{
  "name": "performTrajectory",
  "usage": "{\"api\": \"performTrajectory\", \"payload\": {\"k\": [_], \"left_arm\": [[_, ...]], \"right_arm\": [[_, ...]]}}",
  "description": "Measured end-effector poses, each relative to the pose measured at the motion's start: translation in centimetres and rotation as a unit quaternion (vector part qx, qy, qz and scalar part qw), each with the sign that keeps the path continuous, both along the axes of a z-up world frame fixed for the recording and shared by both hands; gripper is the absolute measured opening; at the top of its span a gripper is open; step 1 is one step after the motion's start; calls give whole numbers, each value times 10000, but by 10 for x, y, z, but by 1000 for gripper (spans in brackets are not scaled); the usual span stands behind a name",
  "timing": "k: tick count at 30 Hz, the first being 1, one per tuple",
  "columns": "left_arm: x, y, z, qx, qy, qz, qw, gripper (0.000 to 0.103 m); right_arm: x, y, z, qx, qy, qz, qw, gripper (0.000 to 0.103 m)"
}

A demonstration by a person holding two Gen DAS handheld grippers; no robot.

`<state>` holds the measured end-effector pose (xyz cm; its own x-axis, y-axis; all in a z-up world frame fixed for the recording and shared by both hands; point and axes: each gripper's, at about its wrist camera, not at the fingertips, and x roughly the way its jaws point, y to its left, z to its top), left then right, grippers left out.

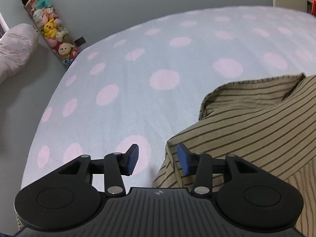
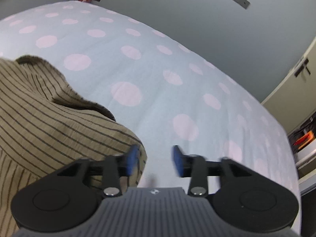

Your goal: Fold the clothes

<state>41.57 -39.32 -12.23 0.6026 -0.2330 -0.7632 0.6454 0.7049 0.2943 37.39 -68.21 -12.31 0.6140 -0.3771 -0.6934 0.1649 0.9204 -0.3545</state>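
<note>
A tan garment with thin dark stripes (image 1: 256, 126) lies bunched on a light blue bed sheet with pink dots (image 1: 128, 69). In the left wrist view it fills the lower right; my left gripper (image 1: 158, 161) is open and empty, its right pad just over the garment's left edge. In the right wrist view the same garment (image 2: 49, 118) fills the lower left; my right gripper (image 2: 155, 161) is open and empty, its left pad over the garment's right edge, its right pad over bare sheet (image 2: 158, 69).
A tall clear tube of plush toys (image 1: 49, 29) leans on the grey wall at the bed's far left corner, with a pale pillow-like bundle (image 1: 13, 47) beside it. A cream cabinet and shelves (image 2: 302, 118) stand past the bed's right edge.
</note>
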Motion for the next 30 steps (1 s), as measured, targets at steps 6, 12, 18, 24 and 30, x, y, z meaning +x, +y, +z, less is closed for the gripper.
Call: {"api": "performTrajectory", "payload": {"k": [6,12,18,24,30], "left_arm": [[-6,22,13,-385,19,-10,9993,44],[-68,85,25,-528,322,85,9980,44],[-150,150,29,-644,303,359,9968,45],[-200,195,2,-835,707,911,9898,51],[-197,194,-16,-550,650,952,9918,50]], "right_arm": [[-39,-11,19,888,-251,-240,9954,60],[-124,5,32,1384,-314,-124,9898,55],[-202,19,15,1747,-121,-265,9842,49],[-241,14,-6,2184,-186,-782,9726,47],[-247,19,-21,2138,-164,-998,9716,46]]}}
